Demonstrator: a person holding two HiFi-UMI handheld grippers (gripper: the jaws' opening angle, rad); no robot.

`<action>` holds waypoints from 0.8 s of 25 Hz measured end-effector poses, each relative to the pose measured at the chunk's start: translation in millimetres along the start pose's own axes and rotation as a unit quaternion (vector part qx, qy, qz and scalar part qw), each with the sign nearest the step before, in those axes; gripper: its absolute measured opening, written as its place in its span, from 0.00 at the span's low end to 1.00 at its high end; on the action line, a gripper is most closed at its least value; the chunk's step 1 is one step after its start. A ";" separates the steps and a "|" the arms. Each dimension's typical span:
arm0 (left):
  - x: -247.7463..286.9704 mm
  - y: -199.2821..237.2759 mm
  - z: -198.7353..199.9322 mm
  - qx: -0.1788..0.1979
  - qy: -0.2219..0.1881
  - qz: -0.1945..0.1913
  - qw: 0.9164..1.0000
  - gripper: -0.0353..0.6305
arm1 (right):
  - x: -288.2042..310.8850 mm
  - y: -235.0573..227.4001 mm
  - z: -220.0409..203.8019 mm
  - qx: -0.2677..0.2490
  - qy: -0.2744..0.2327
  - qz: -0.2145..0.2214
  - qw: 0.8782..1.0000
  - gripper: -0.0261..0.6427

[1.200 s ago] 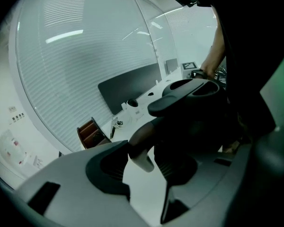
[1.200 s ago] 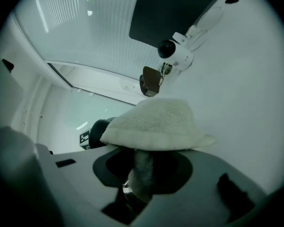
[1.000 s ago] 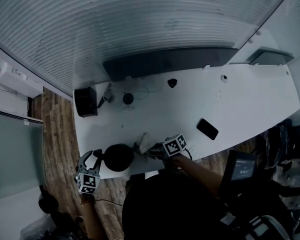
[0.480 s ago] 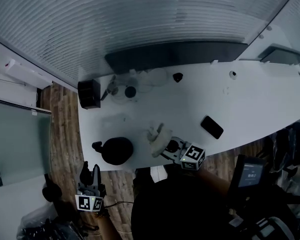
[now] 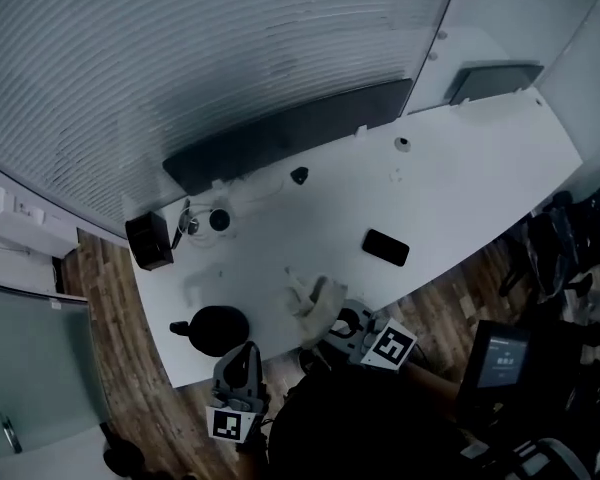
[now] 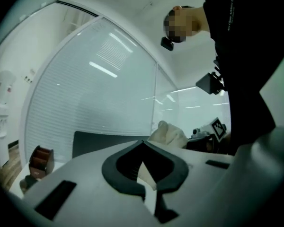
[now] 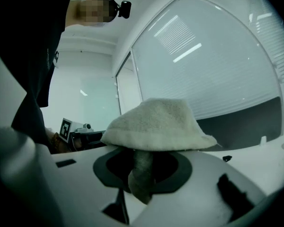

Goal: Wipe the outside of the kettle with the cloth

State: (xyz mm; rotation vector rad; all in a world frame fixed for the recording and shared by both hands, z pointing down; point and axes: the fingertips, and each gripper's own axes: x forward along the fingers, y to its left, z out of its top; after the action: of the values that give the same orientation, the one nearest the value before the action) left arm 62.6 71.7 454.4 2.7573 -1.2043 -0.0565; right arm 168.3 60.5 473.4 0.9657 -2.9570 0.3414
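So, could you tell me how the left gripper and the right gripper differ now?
The left gripper has just closed its jaws on nothing, while the right gripper clamps the cream terry cloth in its jaws. The left gripper is nearer the round black kettle than the right gripper. Both are shut.

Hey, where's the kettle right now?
In the head view, the black kettle stands near the table's near-left corner, left of the cloth in the right gripper and just beyond the left gripper.
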 end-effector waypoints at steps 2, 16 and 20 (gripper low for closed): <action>5.0 -22.6 5.8 0.029 0.008 -0.049 0.998 0.06 | -18.9 15.9 9.2 -0.002 -0.011 -0.028 1.000 0.17; 23.4 -163.3 -10.0 0.029 0.039 -0.224 0.973 0.06 | -124.4 56.6 9.6 -0.029 -0.019 -0.146 0.989 0.17; 34.1 -202.5 -19.1 0.041 0.042 -0.194 0.979 0.06 | -166.4 48.6 3.5 -0.038 -0.017 -0.139 0.989 0.17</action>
State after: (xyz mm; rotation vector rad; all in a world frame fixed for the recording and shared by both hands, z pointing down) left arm 234.8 184.9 446.4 2.9901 -0.6468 0.0720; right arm 274.7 194.8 447.1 1.3628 -2.7866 0.2049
